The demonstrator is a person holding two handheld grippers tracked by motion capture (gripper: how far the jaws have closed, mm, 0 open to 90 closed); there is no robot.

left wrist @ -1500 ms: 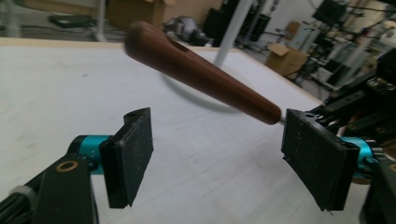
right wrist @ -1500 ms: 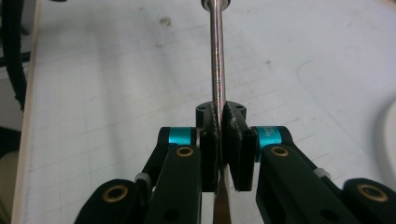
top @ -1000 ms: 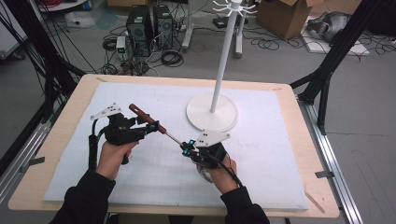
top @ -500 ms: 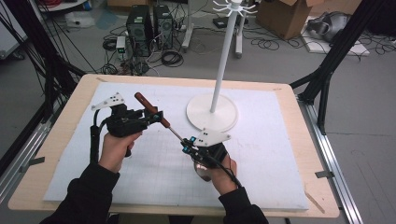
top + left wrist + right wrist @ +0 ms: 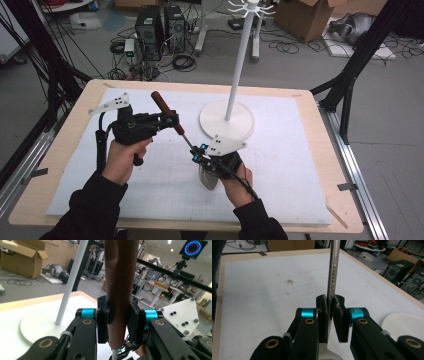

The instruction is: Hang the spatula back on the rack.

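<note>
A utensil with a brown wooden handle [image 5: 162, 106] [image 5: 121, 277], a thin metal shaft [image 5: 186, 139] [image 5: 333, 265] and a metal head [image 5: 207, 179] slants over the white mat. My left gripper [image 5: 170, 120] [image 5: 119, 322] has just been closing its jaws, and its pads now press on both sides of the wooden handle near its lower end. My right gripper [image 5: 197, 154] [image 5: 331, 305] is shut on the metal shaft just above the head, which hangs below my right hand.
A white hanging stand with a round base [image 5: 227, 120] [image 5: 37, 325] [image 5: 404, 322] and a tall pole [image 5: 242, 60] stands just behind the right gripper. The white mat [image 5: 300, 165] covers a wooden table [image 5: 340, 150]. Cables, computers and boxes lie on the floor beyond.
The left gripper's jaws closed onto the wooden handle and the left hand rose, tilting the handle end upward. The right gripper kept its place on the shaft.
</note>
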